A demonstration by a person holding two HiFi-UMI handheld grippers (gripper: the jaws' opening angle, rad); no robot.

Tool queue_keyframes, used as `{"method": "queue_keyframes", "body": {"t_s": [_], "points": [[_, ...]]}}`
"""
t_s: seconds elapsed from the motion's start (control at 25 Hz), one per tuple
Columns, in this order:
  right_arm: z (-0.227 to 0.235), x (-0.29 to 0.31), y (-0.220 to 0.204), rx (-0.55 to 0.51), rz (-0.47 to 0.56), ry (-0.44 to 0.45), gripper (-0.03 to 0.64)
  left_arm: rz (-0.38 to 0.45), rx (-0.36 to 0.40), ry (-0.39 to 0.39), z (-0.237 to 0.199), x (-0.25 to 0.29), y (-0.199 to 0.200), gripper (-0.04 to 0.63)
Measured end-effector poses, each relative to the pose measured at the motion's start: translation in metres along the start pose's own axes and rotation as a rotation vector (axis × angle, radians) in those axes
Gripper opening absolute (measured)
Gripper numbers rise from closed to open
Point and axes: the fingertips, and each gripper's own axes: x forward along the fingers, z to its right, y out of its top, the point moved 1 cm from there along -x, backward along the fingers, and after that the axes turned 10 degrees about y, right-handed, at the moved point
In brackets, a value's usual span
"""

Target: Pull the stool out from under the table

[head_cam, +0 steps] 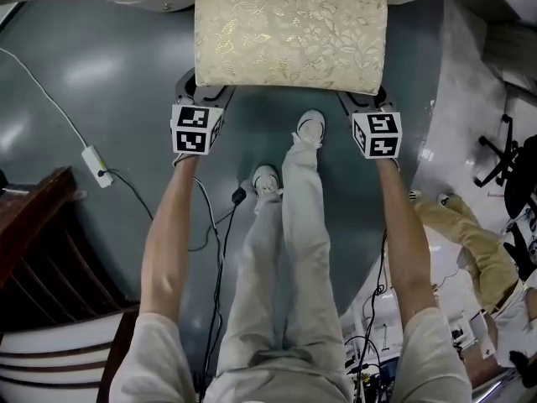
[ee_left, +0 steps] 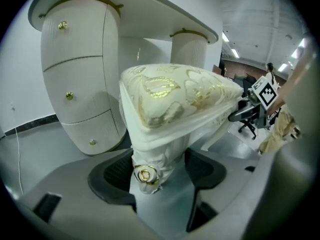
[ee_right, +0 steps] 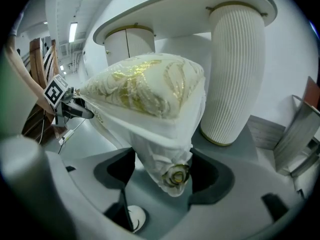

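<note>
One white table (ee_left: pixel 75 74), w/ gold-knobbed drawers and a ribbed column (ee_right: pixel 235 74), is seen as the biggest item, its top overhanging behind the stool (head_cam: pixel 290 32). Grey floor (head_cam: pixel 101 74) is spread below. The stool, w/ a cream cushion in gold leaf pattern, is stood on that floor just in front of the table. Most of the seat is shown clear of the tabletop edge in the head view, and the near side is turned toward the person's legs (head_cam: pixel 285 250). Both near corners are gripped: the L gripper (head_cam: pixel 205 89) is clamped on the left corner leg and the R gripper (head_cam: pixel 362 99) on the right one, w/ jaws narrowed onto the white carved legs in both gripper views. A gold rosette (ee_left: pixel 146 174) is carried on the L-side leg, approx. level w/ the pads, and another (ee_right: pixel 178 174) on the R-side leg. A white inline box (head_cam: pixel 94 166) on a cable is laid on the floor at left.
</note>
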Motion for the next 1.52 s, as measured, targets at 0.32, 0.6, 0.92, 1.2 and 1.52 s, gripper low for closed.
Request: {"method": "queue_keyframes", "body": {"t_s": [0.32,0.6,0.92,1.2,1.52], "points": [[-0.007,-0.003,-0.005,0.049,-0.039,0.007,0.328,-0.043,0.012,-0.024,-0.002,-0.002,0.0,0.312],[-0.027,-0.026,-0.027,0.07,-0.109,0.035,0.33,-0.088,-0.019,-0.039,0.016,-0.031,-0.025,0.313],[-0.021,-0.029,-0.013,0.104,-0.206,0.055,0.328,-0.23,-0.086,-0.094,0.028,-0.048,-0.03,0.313],[-0.015,-0.037,0.003,0.15,-0.329,0.103,0.328,-0.31,-0.123,-0.125,0.015,-0.029,-0.009,0.312],[-0.02,-0.041,-0.002,0.167,-0.345,0.104,0.328,-0.341,-0.114,-0.143,0.016,-0.031,-0.012,0.312]]}}
